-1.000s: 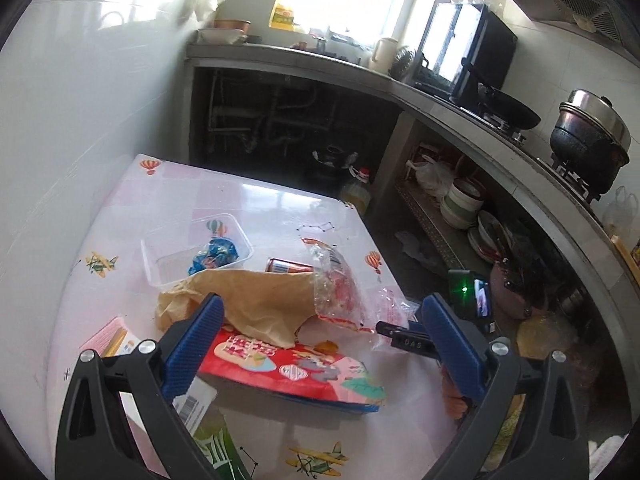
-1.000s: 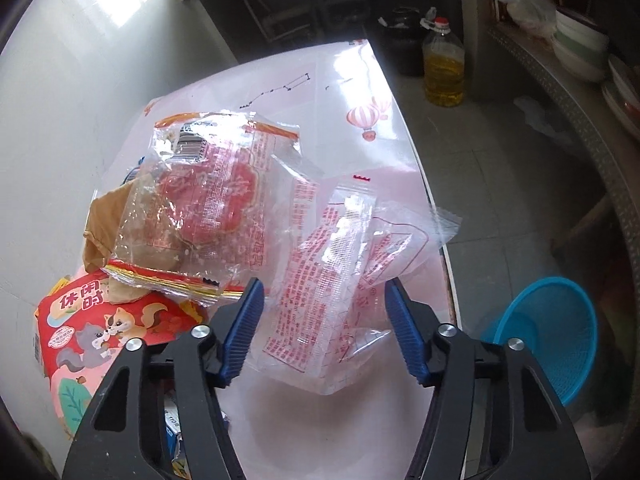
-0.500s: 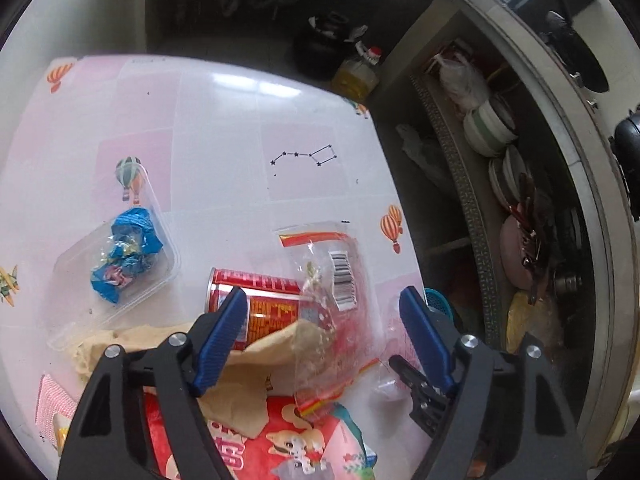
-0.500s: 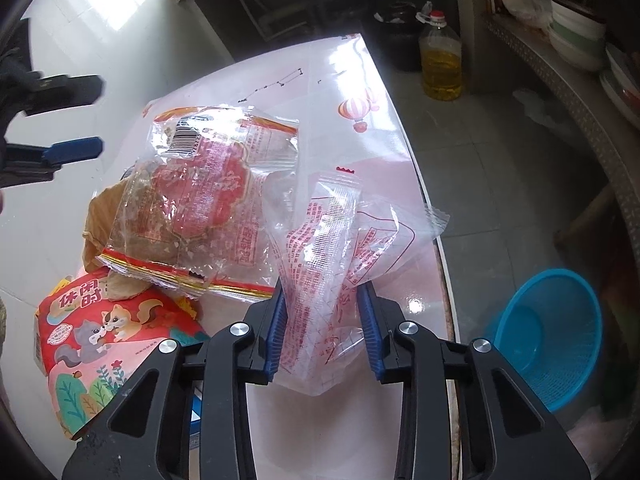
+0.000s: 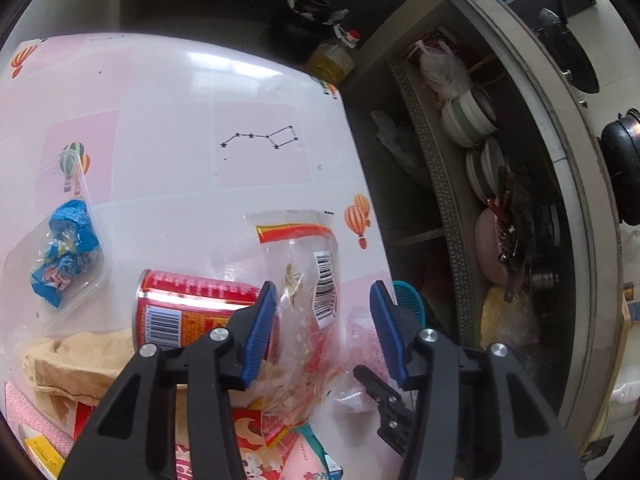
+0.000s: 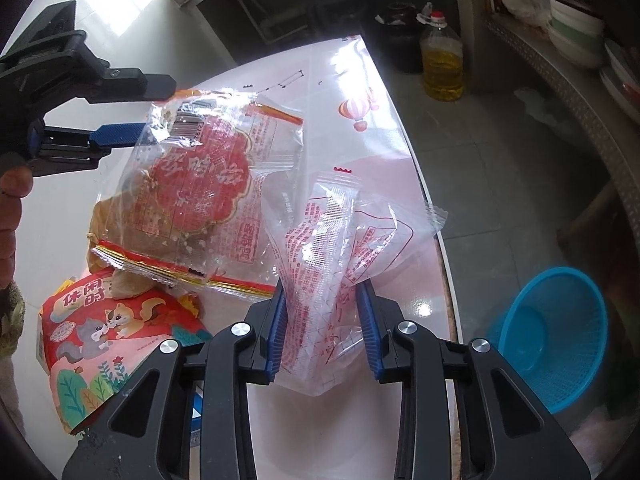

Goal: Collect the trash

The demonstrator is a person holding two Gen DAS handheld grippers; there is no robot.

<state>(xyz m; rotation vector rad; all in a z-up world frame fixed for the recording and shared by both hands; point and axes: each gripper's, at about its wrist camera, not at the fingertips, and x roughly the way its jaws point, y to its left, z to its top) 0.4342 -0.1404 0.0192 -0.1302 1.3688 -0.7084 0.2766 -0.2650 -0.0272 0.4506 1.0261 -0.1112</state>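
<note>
A large clear wrapper with red print and a barcode (image 5: 320, 280) (image 6: 200, 184) lies on top of a pile on the pink table (image 5: 180, 100). My left gripper (image 5: 324, 320) (image 6: 154, 108) straddles its barcode end. The jaws are closing with the wrapper between them, and the pads are still apart from it. My right gripper (image 6: 322, 320) is shut on a smaller clear wrapper with red text (image 6: 324, 248) near the table's right edge. A red can (image 5: 188, 304) lies on its side beside the left fingers.
Under the wrappers lie a brown paper bag (image 5: 68, 364) and a squirrel-print snack bag (image 6: 100, 328). A clear tray of blue wrappers (image 5: 64, 256) sits at the left. A blue basket (image 6: 552, 336) stands on the floor off the table's right edge. An oil bottle (image 6: 442, 60) stands beyond.
My left gripper swung forward and down over the pile, and its jaws narrowed around the large wrapper. My right gripper closed on the small wrapper and stayed put.
</note>
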